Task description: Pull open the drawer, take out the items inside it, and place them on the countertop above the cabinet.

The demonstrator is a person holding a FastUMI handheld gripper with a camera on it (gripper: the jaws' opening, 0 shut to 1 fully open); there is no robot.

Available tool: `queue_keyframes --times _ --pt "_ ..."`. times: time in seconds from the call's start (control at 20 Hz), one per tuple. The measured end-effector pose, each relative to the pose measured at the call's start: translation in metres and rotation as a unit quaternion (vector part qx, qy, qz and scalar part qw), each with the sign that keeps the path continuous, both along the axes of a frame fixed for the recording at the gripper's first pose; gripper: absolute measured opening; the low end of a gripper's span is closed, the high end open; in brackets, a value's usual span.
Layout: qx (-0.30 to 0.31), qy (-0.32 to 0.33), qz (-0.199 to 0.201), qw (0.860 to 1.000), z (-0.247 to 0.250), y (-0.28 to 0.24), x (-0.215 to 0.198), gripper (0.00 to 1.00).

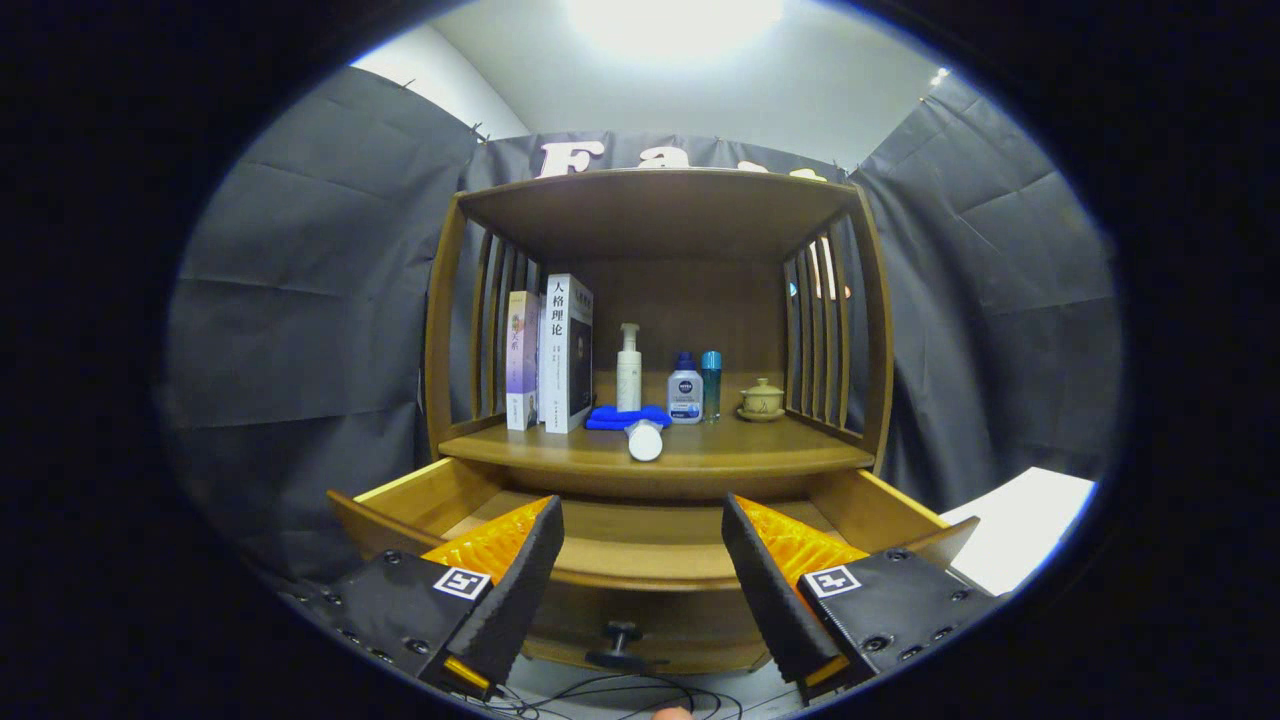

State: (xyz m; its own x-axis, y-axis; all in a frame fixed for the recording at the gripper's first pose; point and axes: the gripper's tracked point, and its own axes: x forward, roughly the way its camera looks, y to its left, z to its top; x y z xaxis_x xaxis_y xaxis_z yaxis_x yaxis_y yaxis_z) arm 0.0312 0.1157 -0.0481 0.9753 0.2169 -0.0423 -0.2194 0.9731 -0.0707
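Observation:
The wooden cabinet's drawer (640, 575) stands pulled open, its front panel and dark knob (618, 640) between my fingers. My gripper (640, 570) is open above the drawer front with nothing held. What I see of the drawer's floor is bare wood. On the countertop (780, 455) above lie a white cylinder (645, 440) on its side at the front edge and a folded blue cloth (625, 417) behind it.
On the countertop also stand two books (550, 355), a white pump bottle (628, 370), a blue-capped bottle (685, 390), a slim teal bottle (711, 385) and a small lidded cup (762, 400). A shelf roof and slatted sides enclose it. Cables (600, 695) lie on the floor below.

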Motion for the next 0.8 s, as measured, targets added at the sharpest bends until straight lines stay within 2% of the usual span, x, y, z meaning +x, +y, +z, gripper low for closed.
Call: queue_keyframes --times 0.25,0.55,0.75,0.8 --pt "-0.003 0.02 0.005 1.0 -0.048 0.009 -0.023 0.98" --pt "-0.015 0.083 0.002 0.996 -0.113 0.012 -0.019 0.98" --pt "-0.018 0.113 -0.007 0.993 -0.134 0.01 -0.011 0.98" --pt "-0.022 0.114 -0.02 0.993 -0.135 0.005 -0.011 0.98"
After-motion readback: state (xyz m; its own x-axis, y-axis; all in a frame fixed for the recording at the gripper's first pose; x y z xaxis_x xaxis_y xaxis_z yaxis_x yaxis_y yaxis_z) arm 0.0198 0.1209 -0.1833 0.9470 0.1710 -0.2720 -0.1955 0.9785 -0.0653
